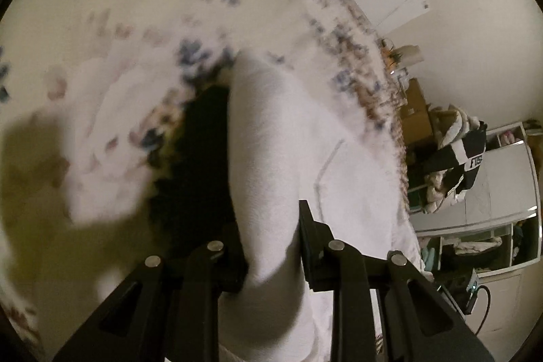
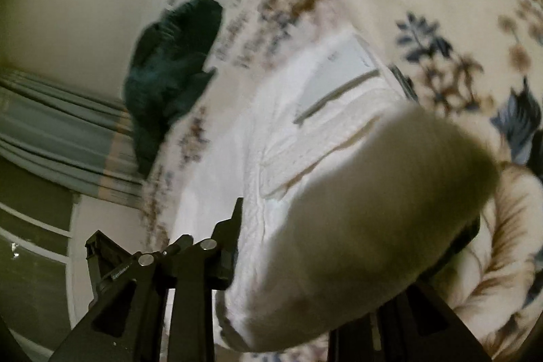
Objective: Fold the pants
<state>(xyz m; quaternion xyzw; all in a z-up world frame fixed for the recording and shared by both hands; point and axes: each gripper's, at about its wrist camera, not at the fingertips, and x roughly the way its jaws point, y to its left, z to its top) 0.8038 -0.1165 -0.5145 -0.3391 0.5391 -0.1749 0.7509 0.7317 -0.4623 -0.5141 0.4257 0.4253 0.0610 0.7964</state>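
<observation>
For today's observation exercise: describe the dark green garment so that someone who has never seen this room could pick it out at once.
Start with the bed's floral bedspread, cream with blue and brown flowers. Follow it to its far edge by the pale wall, beyond the white pants. There lies the dark green garment, a crumpled heap and the only dark, unpatterned cloth on the bed.

left gripper (image 1: 271,246): matte black linkage arms | round silver pivot pins | right gripper (image 2: 353,246): same black build
</observation>
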